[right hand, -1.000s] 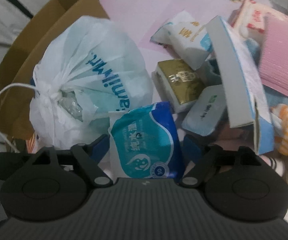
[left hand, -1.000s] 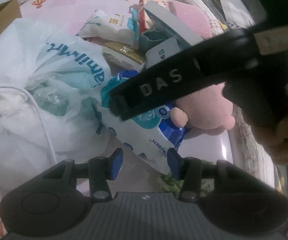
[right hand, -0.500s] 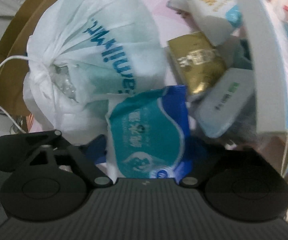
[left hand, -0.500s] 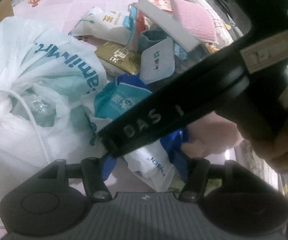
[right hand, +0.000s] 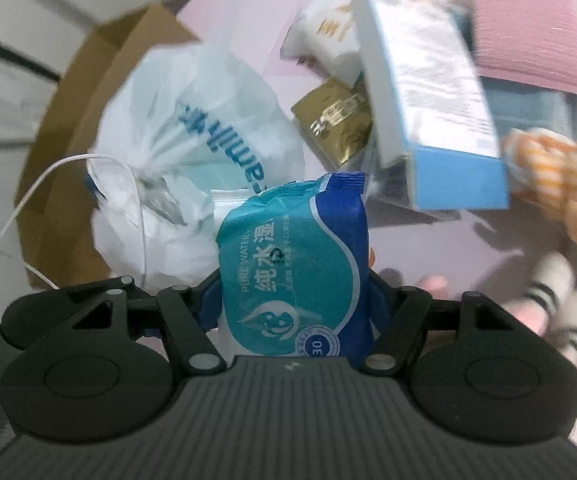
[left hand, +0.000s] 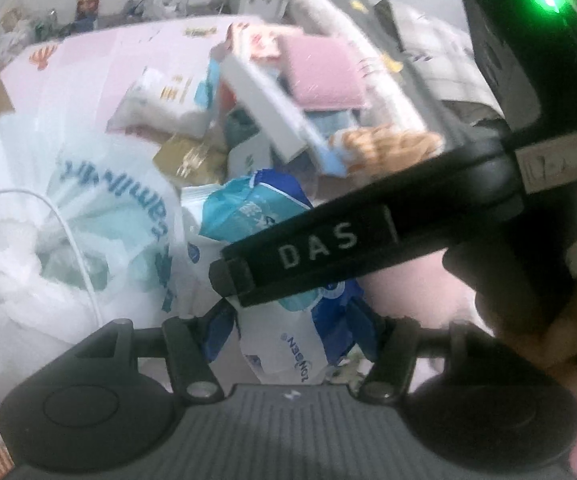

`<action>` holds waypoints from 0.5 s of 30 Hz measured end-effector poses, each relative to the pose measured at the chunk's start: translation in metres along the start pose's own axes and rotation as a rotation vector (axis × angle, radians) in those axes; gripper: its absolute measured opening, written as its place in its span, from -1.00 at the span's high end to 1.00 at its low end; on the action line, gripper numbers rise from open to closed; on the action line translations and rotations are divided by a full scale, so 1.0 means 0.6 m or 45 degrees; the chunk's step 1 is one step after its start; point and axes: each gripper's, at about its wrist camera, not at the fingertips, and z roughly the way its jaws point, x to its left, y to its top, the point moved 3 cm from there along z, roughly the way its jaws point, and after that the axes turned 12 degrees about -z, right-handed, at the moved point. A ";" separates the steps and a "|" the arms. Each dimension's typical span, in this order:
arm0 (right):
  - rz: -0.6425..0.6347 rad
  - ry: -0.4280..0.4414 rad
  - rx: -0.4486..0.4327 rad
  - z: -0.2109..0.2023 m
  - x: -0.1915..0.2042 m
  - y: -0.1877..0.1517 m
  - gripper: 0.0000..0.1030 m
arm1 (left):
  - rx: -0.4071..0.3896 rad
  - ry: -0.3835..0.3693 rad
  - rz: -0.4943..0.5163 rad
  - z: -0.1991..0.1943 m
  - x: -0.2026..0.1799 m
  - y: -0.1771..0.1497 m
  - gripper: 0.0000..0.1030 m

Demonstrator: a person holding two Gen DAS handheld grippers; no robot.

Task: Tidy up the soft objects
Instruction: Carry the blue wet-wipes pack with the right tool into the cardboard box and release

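Observation:
A teal and blue wet-wipes pack (right hand: 294, 276) sits between the fingers of my right gripper (right hand: 294, 296), which is shut on it and holds it off the pink surface. In the left wrist view the same pack (left hand: 256, 210) shows above the right gripper's black body (left hand: 368, 232). A white and blue soft pack (left hand: 288, 340) lies between the fingers of my left gripper (left hand: 292, 330); its fingers stand wide on either side of that pack.
A tied white plastic bag (right hand: 192, 136) with a white cord lies left, beside a cardboard box (right hand: 88, 92). Tissue packs (right hand: 328, 40), a gold pack (right hand: 334, 120), a blue-white carton (right hand: 432, 100), a pink cloth (right hand: 528, 28) and an orange plush (right hand: 560, 184) crowd the right.
My right gripper has closed on the wipes pack and lifted it up and to the right. My left gripper has moved forward around the white and blue pack.

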 end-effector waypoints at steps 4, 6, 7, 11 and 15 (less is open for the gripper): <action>0.131 0.023 -0.100 -0.049 0.002 -0.008 -0.33 | -0.029 0.025 0.100 -0.038 -0.024 0.021 -0.22; 0.169 0.029 -0.152 -0.069 0.013 -0.006 -0.33 | -0.050 0.033 0.132 -0.065 -0.022 0.027 -0.22; 0.179 0.027 -0.175 -0.077 0.019 -0.004 -0.33 | -0.062 0.036 0.138 -0.080 -0.026 0.033 -0.22; 0.206 0.041 -0.266 -0.106 0.065 0.027 -0.33 | -0.118 0.056 0.124 -0.124 0.012 0.070 -0.22; 0.230 0.100 -0.360 -0.104 0.124 0.084 -0.33 | -0.195 0.111 0.116 -0.183 0.082 0.118 -0.22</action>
